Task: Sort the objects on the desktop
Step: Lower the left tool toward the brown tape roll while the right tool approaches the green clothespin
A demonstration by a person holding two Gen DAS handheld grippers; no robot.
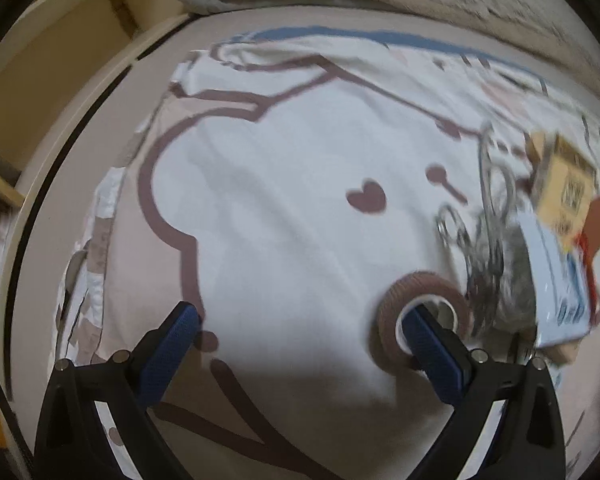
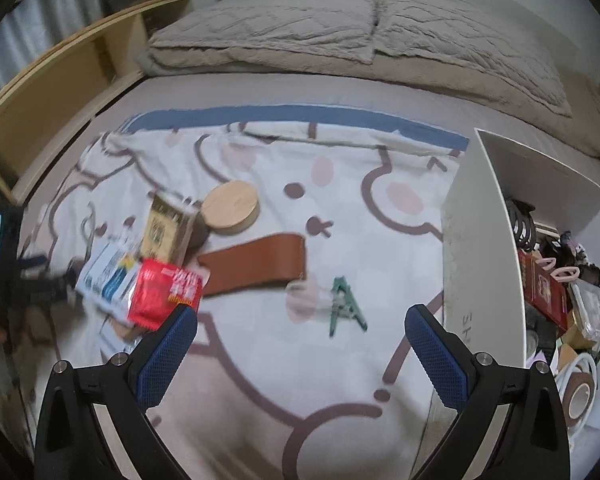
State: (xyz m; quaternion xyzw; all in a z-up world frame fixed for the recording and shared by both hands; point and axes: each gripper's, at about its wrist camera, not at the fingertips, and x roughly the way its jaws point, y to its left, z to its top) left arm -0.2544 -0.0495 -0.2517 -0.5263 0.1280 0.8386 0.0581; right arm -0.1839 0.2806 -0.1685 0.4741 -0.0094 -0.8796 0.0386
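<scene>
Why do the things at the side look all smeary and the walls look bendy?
Left wrist view: the yellow cardboard box and tangled metal wire bundle at right are motion-blurred. Right wrist view: the red printed packet is smeared, the green plastic clip sharper. Both views: the fisheye lens bends straight edges and darkens the corners.

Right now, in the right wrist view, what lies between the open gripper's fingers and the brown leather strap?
Mostly bare printed blanket. The one object in that stretch is a small green clip, just below the brown leather strap and ahead of the right gripper.
</scene>
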